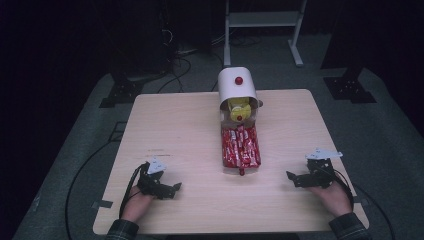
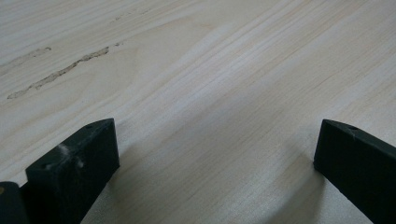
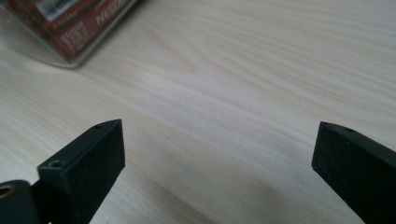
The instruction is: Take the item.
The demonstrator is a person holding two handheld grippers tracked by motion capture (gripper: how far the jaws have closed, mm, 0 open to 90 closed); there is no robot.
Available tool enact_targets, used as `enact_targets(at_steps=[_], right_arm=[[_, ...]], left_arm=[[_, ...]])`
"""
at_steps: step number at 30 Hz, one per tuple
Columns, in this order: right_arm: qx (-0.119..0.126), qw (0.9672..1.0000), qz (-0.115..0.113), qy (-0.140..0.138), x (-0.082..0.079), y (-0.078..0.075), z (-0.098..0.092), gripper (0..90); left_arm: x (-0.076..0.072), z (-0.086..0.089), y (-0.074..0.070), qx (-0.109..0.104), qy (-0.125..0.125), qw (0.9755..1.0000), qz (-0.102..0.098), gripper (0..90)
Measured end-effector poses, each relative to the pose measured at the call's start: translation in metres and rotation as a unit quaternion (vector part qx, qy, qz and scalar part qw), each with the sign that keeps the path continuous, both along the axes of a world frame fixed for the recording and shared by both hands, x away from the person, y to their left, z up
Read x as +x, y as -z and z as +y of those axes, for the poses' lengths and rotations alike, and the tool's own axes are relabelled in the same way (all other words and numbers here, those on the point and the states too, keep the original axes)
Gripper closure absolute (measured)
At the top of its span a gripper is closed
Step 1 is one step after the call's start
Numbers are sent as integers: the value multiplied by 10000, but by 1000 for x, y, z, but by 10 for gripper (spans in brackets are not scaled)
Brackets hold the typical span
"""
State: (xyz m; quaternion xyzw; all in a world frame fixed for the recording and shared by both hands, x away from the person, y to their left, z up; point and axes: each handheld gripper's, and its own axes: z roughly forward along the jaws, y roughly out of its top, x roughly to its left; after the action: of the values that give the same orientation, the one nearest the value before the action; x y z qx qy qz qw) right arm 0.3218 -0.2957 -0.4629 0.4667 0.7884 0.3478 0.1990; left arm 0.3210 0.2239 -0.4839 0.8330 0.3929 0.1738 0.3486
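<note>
I hold one gripper in each hand, and both rest low on the wooden tabletop [image 1: 165, 120], near the edge closest to me. My left gripper [image 1: 176, 188] is at the left side, and its jaws point toward the middle of the tabletop. In the left gripper view the two black jaws stand wide apart, and between them I see bare wood with a pale scratch mark [image 2: 60, 72] farther ahead. They hold nothing.

My right gripper [image 1: 291, 176] is at the right side, and its jaws also point inward. In the right gripper view these jaws are also wide apart, with nothing between them. In the upper left corner of that view is the end of a clear tray [image 3: 35, 51] with red packets [image 3: 77, 21] inside.

In the high view this tray [image 1: 223, 167] lies in the middle of the tabletop, well apart from both grippers, and the red packets [image 1: 241, 145] fill it. Just behind it, at the far edge, stands a white container [image 1: 236, 85] with a red knob [image 1: 239, 80], and something yellow [image 1: 239, 106] shows in its opening.
</note>
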Motion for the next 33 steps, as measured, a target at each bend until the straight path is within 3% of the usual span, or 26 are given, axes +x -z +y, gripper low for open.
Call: enact_targets(at_steps=[16,23,33], right_arm=[[-50,9999,111,-92,9,-7,4,53],[62,9999,134,-68,10,-8,3,53],[2,10000,73,-35,15,-15,6,53]], left_arm=[[0,0,0,-2,-1,10000,0,0],[0,0,0,6,8,10000,-6,0],[0,0,0,14,9,10000,-4,0]])
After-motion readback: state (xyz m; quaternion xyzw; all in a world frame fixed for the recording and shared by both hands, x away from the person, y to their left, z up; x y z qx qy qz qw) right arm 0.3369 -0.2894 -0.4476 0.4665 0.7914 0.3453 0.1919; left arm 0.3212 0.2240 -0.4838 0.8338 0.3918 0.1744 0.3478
